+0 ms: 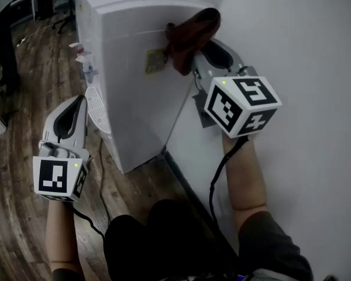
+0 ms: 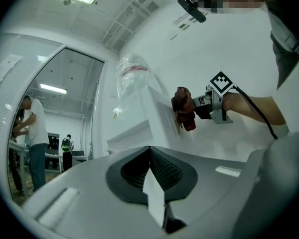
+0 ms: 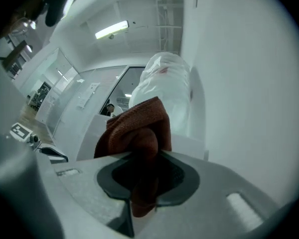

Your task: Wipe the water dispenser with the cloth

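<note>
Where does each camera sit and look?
Head view: on the person's head, looking steeply down at the tall white water dispenser; left gripper, right gripper, both forearms show.
Left gripper view: on that gripper, looking along its shut jaws at the dispenser; right forearm shows.
Right gripper view: on that gripper, looking past jaws clamping the reddish-brown cloth; left gripper shows.
All three show the cloth.

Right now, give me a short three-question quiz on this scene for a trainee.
1. True or false: the left gripper holds the cloth.
2. Which part of the water dispenser is the cloth pressed on? A front face, B side panel, C top.
3. Fill in: behind the dispenser stands a white ____.
Key: 1 false, the right gripper is shut on it; 2 B; 3 wall.
</note>
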A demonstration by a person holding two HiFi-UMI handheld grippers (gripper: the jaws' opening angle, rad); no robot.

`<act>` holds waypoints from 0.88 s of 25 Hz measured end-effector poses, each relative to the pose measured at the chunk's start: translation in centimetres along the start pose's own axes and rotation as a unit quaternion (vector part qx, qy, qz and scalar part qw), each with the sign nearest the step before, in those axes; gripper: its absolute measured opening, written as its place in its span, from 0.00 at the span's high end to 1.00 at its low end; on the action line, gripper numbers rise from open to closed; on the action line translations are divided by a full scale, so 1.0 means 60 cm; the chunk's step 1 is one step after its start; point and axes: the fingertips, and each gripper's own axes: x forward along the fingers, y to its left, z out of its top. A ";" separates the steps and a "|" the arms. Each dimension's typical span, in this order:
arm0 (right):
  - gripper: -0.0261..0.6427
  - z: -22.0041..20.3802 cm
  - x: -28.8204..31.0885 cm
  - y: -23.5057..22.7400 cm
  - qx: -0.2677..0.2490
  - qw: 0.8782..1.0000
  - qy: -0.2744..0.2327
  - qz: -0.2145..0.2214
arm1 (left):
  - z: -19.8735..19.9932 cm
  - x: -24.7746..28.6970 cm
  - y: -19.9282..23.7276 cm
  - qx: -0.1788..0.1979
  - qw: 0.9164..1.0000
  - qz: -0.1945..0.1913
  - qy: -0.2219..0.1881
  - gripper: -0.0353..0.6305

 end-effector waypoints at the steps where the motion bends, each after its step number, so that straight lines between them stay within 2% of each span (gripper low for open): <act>1: 0.87 0.020 0.006 0.000 -0.010 1.000 -0.001 0.003 | 0.019 0.003 0.003 0.006 1.000 0.003 -0.008 0.92; 4: 0.87 0.041 0.021 0.004 -0.028 0.999 0.011 0.012 | 0.026 -0.002 -0.001 0.020 1.000 0.011 -0.004 0.92; 8: 0.87 -0.010 0.005 0.034 -0.009 0.999 0.028 0.032 | -0.058 -0.041 -0.029 0.002 1.000 0.003 0.015 0.92; 13: 0.87 -0.194 -0.023 0.112 0.022 0.995 0.083 0.057 | -0.214 -0.073 -0.033 -0.017 0.997 0.020 0.069 0.92; 18: 0.87 -0.425 -0.080 0.195 0.059 0.981 0.162 0.091 | -0.354 -0.127 -0.064 -0.054 0.992 0.024 0.113 0.92; 22: 0.87 -0.570 -0.107 0.245 0.077 0.973 0.195 0.099 | -0.445 -0.158 -0.077 -0.054 0.989 0.024 0.139 0.92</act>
